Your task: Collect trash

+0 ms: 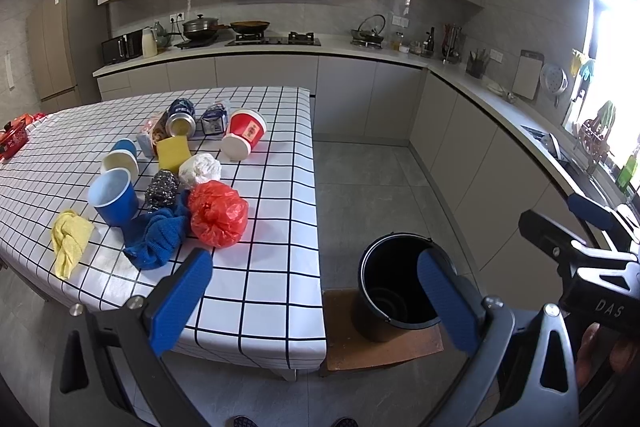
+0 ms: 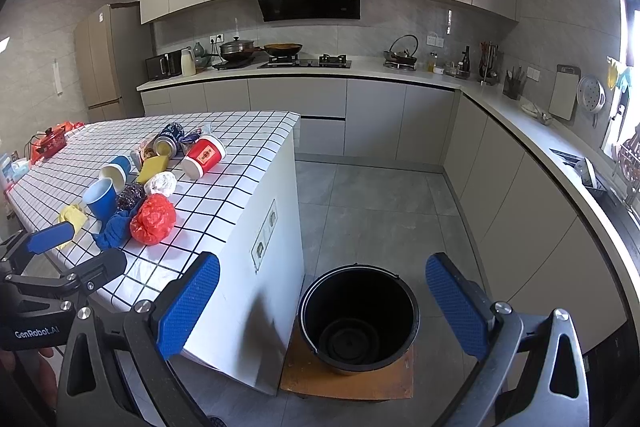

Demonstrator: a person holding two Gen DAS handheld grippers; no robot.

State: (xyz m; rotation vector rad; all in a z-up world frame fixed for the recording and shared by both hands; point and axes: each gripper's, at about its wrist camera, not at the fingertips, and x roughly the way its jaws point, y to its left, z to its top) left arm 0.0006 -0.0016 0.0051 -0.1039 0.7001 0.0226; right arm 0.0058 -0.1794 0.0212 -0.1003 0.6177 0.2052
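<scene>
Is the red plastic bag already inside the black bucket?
No. In the left wrist view the red plastic bag sits on the checkered table, and the black bucket stands apart on the floor.

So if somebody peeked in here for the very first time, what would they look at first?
Probably the bright pile of trash on the checkered table: a crumpled red plastic bag at the near edge of the pile, blue cups to its left and a red tub tipped over at the back. Next, the black bucket on a brown board on the floor, right beside the table. Both grippers, left and right, are open and hold nothing.
</scene>
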